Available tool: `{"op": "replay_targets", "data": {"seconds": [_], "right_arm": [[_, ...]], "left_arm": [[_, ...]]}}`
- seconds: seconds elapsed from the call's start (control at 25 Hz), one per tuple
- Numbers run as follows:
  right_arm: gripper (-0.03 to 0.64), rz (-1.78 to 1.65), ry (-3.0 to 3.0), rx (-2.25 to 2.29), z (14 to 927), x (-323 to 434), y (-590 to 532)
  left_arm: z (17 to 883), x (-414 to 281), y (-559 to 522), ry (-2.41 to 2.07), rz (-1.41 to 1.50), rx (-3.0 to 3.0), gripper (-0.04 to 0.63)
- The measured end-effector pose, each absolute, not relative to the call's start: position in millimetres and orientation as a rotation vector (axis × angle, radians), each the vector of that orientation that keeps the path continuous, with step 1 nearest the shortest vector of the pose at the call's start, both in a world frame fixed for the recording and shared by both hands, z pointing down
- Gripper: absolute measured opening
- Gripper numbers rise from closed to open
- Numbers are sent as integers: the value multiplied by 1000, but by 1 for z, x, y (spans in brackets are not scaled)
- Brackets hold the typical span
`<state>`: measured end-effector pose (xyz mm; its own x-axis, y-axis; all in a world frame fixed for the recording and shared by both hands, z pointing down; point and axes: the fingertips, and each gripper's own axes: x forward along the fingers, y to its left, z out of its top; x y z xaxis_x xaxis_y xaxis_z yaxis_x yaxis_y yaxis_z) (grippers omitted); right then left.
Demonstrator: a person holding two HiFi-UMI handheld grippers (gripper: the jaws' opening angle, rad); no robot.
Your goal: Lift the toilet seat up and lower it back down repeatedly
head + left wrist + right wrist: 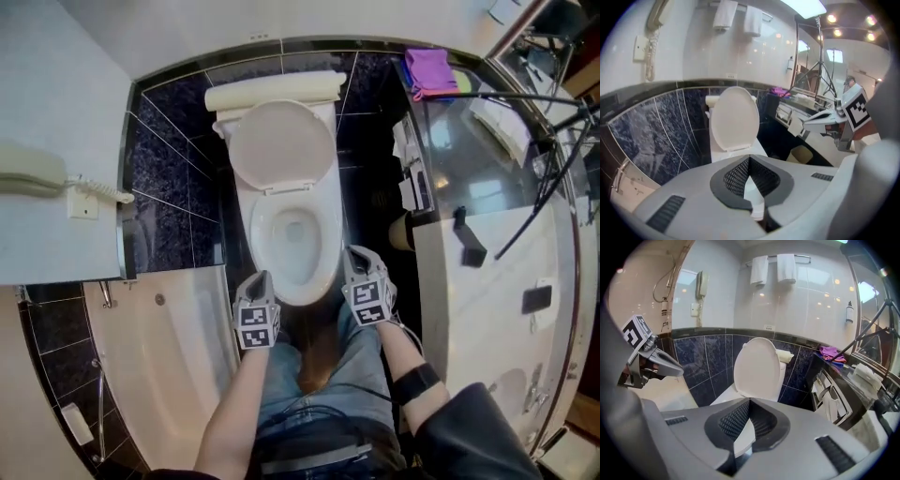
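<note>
Toilet bowl (756, 149) mostly hidden behind left tool (749, 161), wall phone (33, 176) cut by picture edge

In a dark-tiled bathroom: one toilet (258, 234) | one toilet seat (281, 145) | two grippers, the left gripper (262, 278) and the right gripper (356, 255) | two hanging towels (760, 269) | one rolled towel (274, 92) | one wall telephone (701, 284) | one purple cloth (430, 70) | one bathtub (169, 347)
</note>
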<state>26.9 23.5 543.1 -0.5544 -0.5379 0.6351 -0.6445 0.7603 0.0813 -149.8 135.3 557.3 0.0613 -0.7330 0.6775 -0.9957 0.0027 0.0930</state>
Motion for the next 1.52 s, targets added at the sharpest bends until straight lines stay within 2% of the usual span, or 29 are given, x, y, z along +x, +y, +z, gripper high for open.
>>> {"op": "replay_targets", "data": {"seconds": [0.36,0.6,1.52], "right_arm": [[17,233,-2390,903,413,24,10],[17,293,-2424,939,363,32,14],[18,291,-2416,982,356,41,-4]], "left_arm": [[392,-178,109,-1907,482,1872,-2],[322,-181,115,-1954,431,1936,-2],[300,-175,107,-1988,403,1982,-2]]}}
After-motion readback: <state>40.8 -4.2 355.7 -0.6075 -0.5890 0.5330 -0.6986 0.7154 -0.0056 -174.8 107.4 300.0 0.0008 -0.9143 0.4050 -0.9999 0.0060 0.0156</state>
